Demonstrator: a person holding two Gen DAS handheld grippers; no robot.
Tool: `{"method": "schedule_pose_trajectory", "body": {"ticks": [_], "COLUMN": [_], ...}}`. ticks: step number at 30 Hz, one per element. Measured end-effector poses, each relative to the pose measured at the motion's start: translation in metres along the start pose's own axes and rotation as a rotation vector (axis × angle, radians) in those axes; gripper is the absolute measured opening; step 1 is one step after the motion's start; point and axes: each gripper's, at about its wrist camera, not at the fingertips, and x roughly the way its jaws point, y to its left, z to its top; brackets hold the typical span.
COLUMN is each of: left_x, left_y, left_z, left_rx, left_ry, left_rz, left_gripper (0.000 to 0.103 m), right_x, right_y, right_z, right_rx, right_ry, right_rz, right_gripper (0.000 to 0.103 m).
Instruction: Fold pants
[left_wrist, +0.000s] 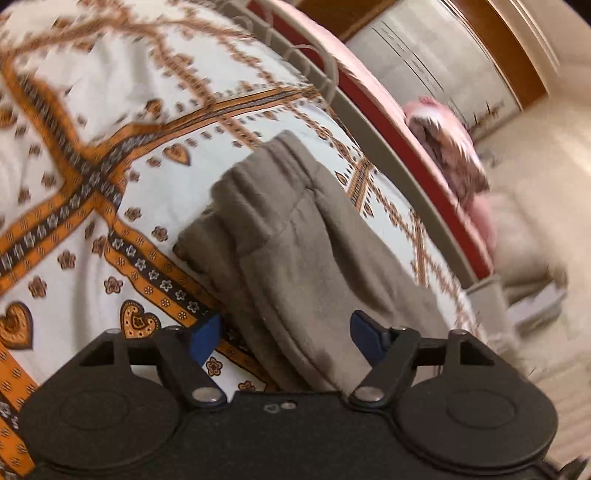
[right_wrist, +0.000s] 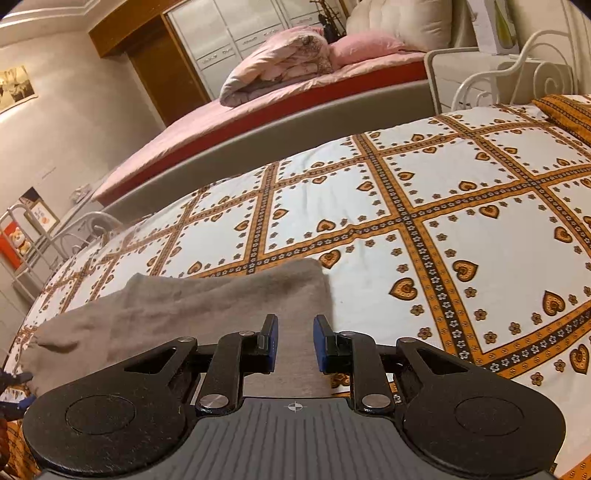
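Pants (right_wrist: 207, 306), grey-brown and soft, are lying partly folded on the near side of a bed covered by a white bedspread (right_wrist: 424, 192) printed with orange bands, hearts and small flowers. The bedspread is taking up most of both views, and the pants are sitting toward its near left part as seen from the right gripper's camera. In the left wrist view the same pants (left_wrist: 295, 251) are stretching away from the camera, with the gathered waistband at the far end and a pocket seam showing on top.

Beyond this bed, a second bed (right_wrist: 258, 122) with a pink sheet is running along the far side, carrying a rolled pink quilt (right_wrist: 280, 62) and a pink pillow (right_wrist: 365, 48). A white wardrobe (right_wrist: 236, 40) is standing against the far wall.

The left gripper (left_wrist: 286, 334) is hovering with its blue pads spread wide; the near end of the pants is lying between them, and the pads are not pressing on the cloth. The right gripper (right_wrist: 294, 343) is sitting over the pants' near right edge with its pads narrowly apart, a clear gap showing between them and nothing pinched.
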Motion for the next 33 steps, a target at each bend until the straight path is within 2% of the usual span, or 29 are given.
{"method": "schedule_pose_trajectory", "body": {"ticks": [6, 12, 13, 15, 20, 33], "left_x": [0.004, 0.015, 0.016, 0.008, 0.001, 0.038], "left_y": [0.014, 0.029, 0.031, 0.032, 0.039, 0.052], "left_z": [0.003, 0.003, 0.001, -0.007, -0.014, 0.007], "left_rx": [-0.116, -0.209, -0.217, -0.237, -0.288, -0.239], "left_ry": [-0.013, -0.026, -0.032, -0.033, -0.008, -0.066], "left_rz": [-0.076, -0.15, -0.159, -0.149, -0.154, -0.28], "left_gripper": [0.059, 0.058, 0.055, 0.049, 0.049, 0.049], "right_x": [0.005, 0.007, 0.008, 0.008, 0.008, 0.009], "right_y": [0.003, 0.007, 0.007, 0.009, 0.009, 0.01], "right_z": [-0.001, 0.0, 0.001, 0.0, 0.003, 0.005], "right_rx": [-0.019, -0.026, -0.027, -0.036, -0.069, -0.081], "right_ry": [0.011, 0.011, 0.01, 0.009, 0.002, 0.002], "right_rz": [0.004, 0.012, 0.015, 0.016, 0.006, 0.024], "right_gripper": [0.022, 0.022, 0.022, 0.022, 0.022, 0.022]}}
